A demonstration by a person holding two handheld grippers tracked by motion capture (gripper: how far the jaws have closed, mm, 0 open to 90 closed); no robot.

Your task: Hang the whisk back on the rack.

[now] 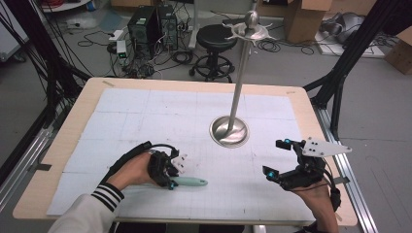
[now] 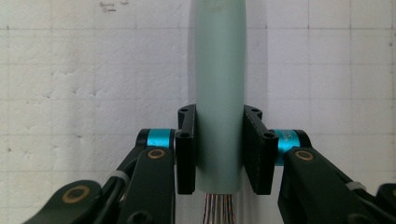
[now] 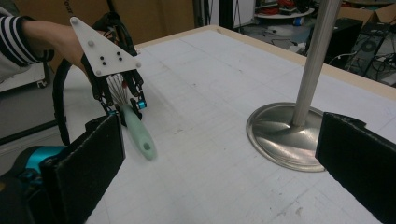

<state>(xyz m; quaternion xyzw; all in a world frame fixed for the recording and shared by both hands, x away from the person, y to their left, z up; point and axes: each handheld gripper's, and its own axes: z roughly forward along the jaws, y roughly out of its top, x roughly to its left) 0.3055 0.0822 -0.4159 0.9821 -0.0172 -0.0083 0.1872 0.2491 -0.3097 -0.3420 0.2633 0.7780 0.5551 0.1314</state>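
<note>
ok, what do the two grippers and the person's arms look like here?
Both the left gripper and right gripper are black linkages with flat black pads, cyan collars and brass-coloured pivot pins. Each carries a pale three-cornered plate with dark dots and trails a black cable. The left sleeve is pale with a black-and-white striped cuff.

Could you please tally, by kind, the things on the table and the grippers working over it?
Whisk with a mint-green handle: 1, clamped by its handle in the left gripper.
Steel stand with a round base: 1.
Grippers: 2, the left gripper and the right gripper, its jaws wide apart.
Total: 4.
</note>
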